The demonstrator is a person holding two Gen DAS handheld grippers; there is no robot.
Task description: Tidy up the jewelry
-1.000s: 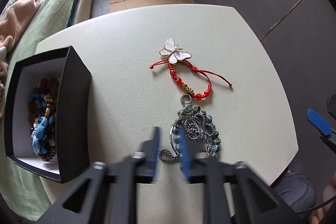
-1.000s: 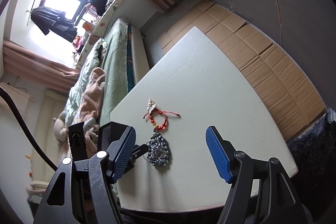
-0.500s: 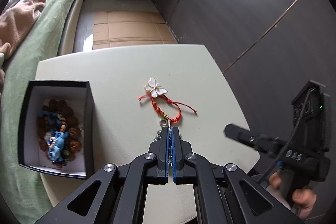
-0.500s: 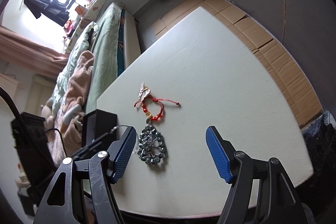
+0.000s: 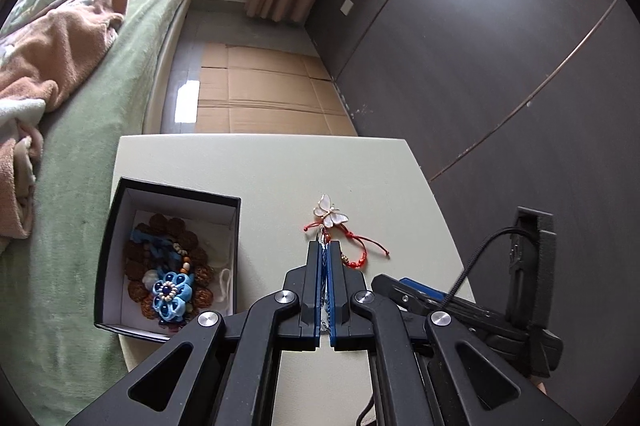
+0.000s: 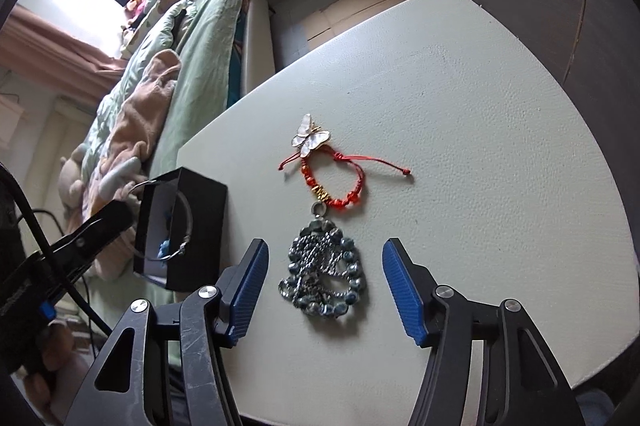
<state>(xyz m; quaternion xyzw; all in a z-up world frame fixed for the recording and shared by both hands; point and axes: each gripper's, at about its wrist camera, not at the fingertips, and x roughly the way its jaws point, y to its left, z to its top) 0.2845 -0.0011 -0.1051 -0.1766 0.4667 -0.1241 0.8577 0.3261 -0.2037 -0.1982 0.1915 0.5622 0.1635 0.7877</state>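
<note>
- Tool on the left [image 5: 324, 246] is clamping shut on a thin silver hoop [image 6: 185, 222] beside the black box [image 5: 176, 188] at the counter's [image 6: 500, 146] left edge.
- Right tool [image 6: 326, 251] is hovering open, straddling the beaded pendant [image 6: 320, 274] near the front edge.

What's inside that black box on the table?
The black box holds a blue beaded flower piece on dark brown beads; anything beneath that pile is hidden.
</note>
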